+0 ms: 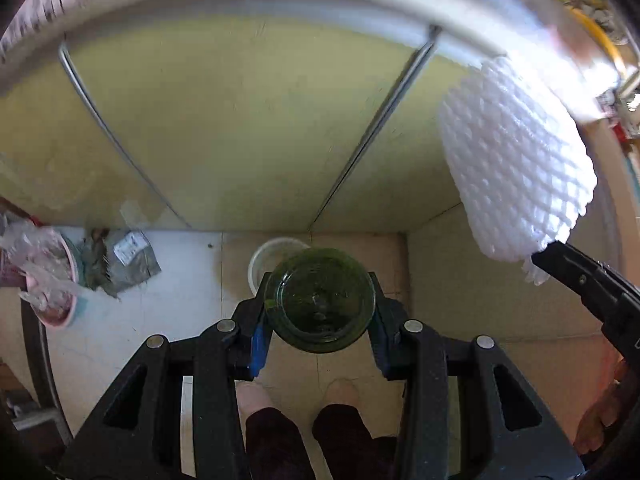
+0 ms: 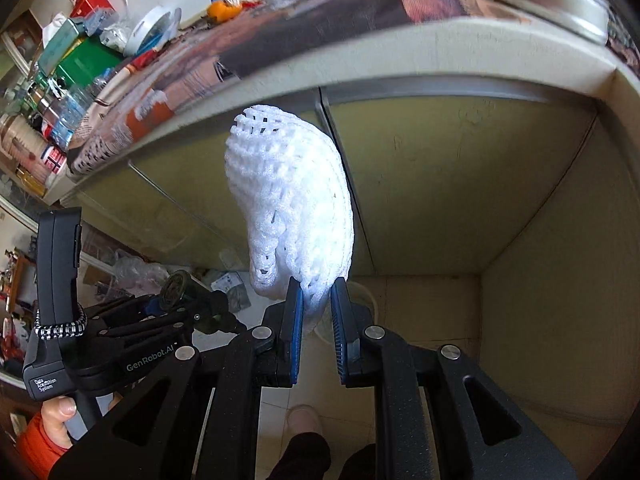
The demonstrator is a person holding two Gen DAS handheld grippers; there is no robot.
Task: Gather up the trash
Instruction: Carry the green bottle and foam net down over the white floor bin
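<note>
A white bowl [image 1: 262,258] and grey packet [image 1: 132,254] lie on the tiled floor [image 1: 192,280].

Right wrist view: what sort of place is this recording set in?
Probably a lived-in home, perhaps a kitchen or storeroom. A cluttered countertop piled with boxes and bottles sits above yellowish cabinet doors, over a tiled floor with a pink bin overflowing with plastic.

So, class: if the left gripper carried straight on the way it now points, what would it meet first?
The left gripper, shut on the green glass bottle, points down at the floor. Directly beyond the bottle sits a white bucket, so probably that first, though depth is unclear.
</note>
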